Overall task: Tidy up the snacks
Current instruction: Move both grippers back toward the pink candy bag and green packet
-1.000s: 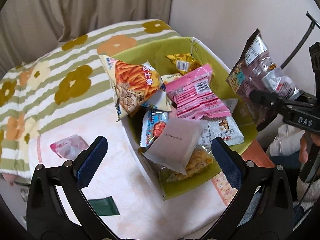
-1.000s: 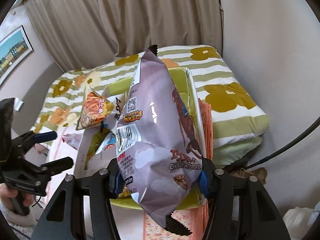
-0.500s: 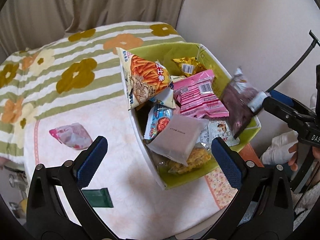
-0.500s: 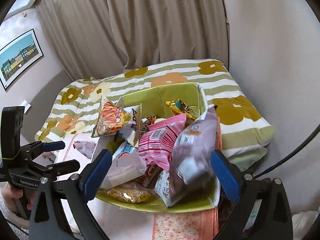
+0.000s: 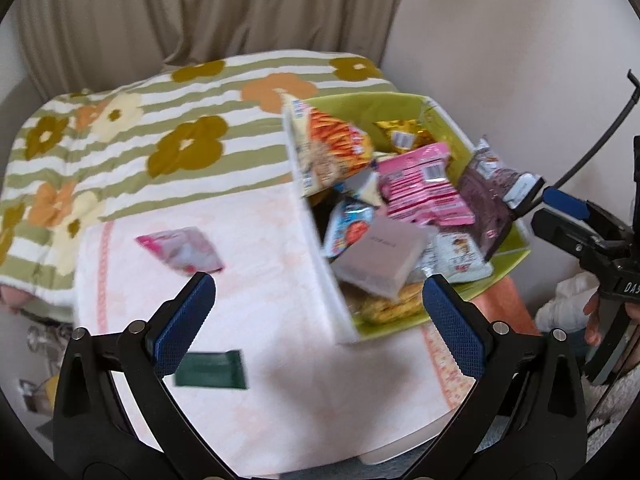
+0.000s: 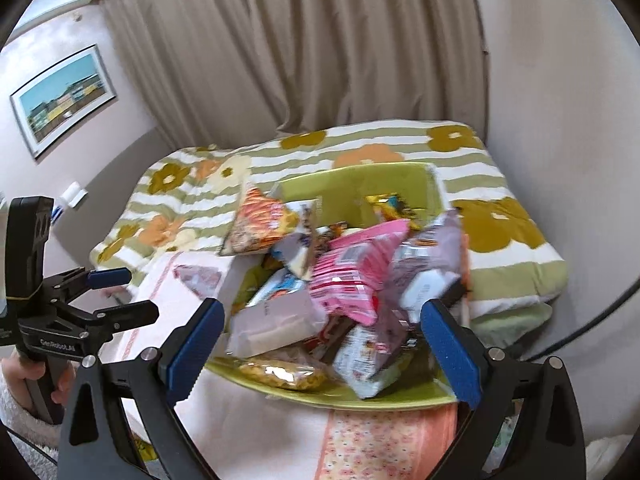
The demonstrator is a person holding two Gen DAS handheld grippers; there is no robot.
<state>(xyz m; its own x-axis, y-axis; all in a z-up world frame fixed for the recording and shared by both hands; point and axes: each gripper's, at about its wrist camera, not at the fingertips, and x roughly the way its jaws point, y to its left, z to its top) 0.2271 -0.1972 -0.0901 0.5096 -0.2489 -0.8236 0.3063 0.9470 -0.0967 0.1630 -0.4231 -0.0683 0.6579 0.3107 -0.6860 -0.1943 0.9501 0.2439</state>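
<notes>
A green bin (image 5: pixel 360 112) (image 6: pixel 360 184) on the table holds several snack packets. A purple chocolate bag (image 5: pixel 492 196) (image 6: pixel 428 264) leans inside its right wall, beside a pink packet (image 5: pixel 420 188). My right gripper (image 6: pixel 320 344) stands open just short of the bin with nothing between its pads; the left wrist view shows it (image 5: pixel 554 210) right of the bin. My left gripper (image 5: pixel 316 320) is open and empty above the tablecloth by the bin's near left corner. A pale pink packet (image 5: pixel 180 250) and a dark green packet (image 5: pixel 212 368) lie loose on the table.
The table (image 5: pixel 280 288) has a pale pink cloth. Behind it lies a green-striped flowered blanket (image 5: pixel 160 140) with curtains beyond. A wall and a black cable (image 5: pixel 600 140) close off the right. A framed picture (image 6: pixel 64 96) hangs on the left wall.
My right gripper opened and let go of the purple bag, which dropped into the bin and leans at its right side. Both grippers drew back a little; the left one shifted over the table.
</notes>
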